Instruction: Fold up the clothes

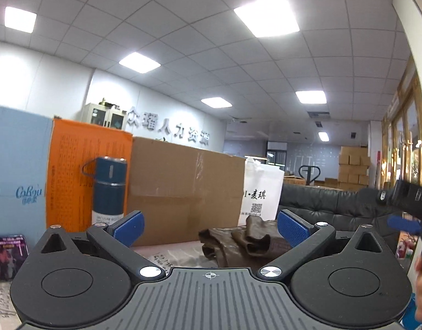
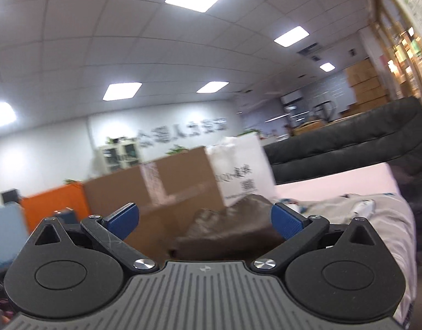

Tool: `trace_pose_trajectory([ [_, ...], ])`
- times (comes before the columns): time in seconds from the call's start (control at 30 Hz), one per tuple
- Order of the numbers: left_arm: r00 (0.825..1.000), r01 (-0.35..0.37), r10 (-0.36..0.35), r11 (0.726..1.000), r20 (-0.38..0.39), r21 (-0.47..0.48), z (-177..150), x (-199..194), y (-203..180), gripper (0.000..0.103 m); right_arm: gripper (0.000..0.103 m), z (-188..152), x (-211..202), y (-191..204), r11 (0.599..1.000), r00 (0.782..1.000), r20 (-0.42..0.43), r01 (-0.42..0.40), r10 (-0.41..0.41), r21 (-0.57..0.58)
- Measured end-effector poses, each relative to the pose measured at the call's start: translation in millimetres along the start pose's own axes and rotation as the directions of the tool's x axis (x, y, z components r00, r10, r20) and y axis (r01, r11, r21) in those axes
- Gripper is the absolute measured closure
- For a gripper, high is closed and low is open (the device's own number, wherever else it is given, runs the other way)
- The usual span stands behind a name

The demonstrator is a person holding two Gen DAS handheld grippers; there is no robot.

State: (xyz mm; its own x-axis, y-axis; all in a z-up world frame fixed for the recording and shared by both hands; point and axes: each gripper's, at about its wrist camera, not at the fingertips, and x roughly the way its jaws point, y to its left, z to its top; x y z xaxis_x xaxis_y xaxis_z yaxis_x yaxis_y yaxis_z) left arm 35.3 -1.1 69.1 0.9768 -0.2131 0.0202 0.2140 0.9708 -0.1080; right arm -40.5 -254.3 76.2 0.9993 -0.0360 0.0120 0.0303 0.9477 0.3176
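Both claws gape wide and hold nothing: the left claw (image 1: 210, 227) and right claw (image 2: 204, 220) face the crumpled brown garment (image 1: 238, 243) lying mid-tabletop (image 1: 167, 250), probably lining up a first grasp. Behind stand a blue thermos (image 1: 109, 189), a "CoRou" carton (image 1: 18, 176), and a white bag (image 1: 261, 189) printed "麦琪".

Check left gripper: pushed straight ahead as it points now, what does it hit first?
Probably the crumpled brown garment, lying just ahead between the open jaws of the left gripper. The cardboard box stands behind it. Depth is hard to judge through the fisheye.
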Motion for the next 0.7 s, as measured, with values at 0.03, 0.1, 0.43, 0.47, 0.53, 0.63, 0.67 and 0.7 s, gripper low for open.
trace_pose_trajectory([
  [0.03, 1.0, -0.01, 0.01, 1.0, 0.004, 0.004, -4.7, 4.2, 2.5, 0.0, 0.0, -9.5, 7.6, 5.1, 0.999, 0.999, 0.0, 0.04, -0.04, -0.019],
  [0.1, 0.999, -0.047, 0.047, 0.999, 0.009, -0.003, -15.0, 12.0, 9.7, 0.0, 0.0, -26.8, 20.9, 14.6, 0.994, 0.996, 0.002, 0.095, -0.095, -0.056],
  [0.43, 0.997, -0.066, 0.064, 0.997, 0.035, 0.049, -41.7, 13.8, 12.0, 0.0, 0.0, -79.5, 55.4, 58.7, 0.941, 0.985, 0.089, 0.17, -0.15, -0.293],
  [0.47, 0.998, -0.062, 0.059, 0.996, 0.037, 0.061, -43.3, 12.9, 10.3, 0.0, 0.0, -83.7, 55.7, 59.8, 0.936, 0.983, 0.107, 0.178, -0.152, -0.304],
  [0.53, 0.997, -0.066, 0.062, 0.995, 0.046, 0.078, -45.5, 11.3, 7.9, 0.0, 0.0, -88.1, 58.0, 61.3, 0.931, 0.984, 0.109, 0.171, -0.143, -0.322],
  [0.63, 0.996, -0.074, 0.071, 0.994, 0.048, 0.078, -46.0, 10.7, 8.7, 0.0, 0.0, -90.2, 59.3, 62.2, 0.932, 0.987, 0.103, 0.154, -0.127, -0.328],
  [0.67, 0.997, -0.072, 0.069, 0.995, 0.045, 0.074, -46.0, 11.2, 9.7, 0.0, 0.0, -90.7, 59.7, 62.6, 0.932, 0.987, 0.103, 0.152, -0.124, -0.328],
  [0.7, 0.997, -0.071, 0.068, 0.995, 0.041, 0.068, -45.9, 11.8, 11.0, 0.0, 0.0, -90.6, 58.7, 62.8, 0.934, 0.988, 0.103, 0.146, -0.119, -0.325],
])
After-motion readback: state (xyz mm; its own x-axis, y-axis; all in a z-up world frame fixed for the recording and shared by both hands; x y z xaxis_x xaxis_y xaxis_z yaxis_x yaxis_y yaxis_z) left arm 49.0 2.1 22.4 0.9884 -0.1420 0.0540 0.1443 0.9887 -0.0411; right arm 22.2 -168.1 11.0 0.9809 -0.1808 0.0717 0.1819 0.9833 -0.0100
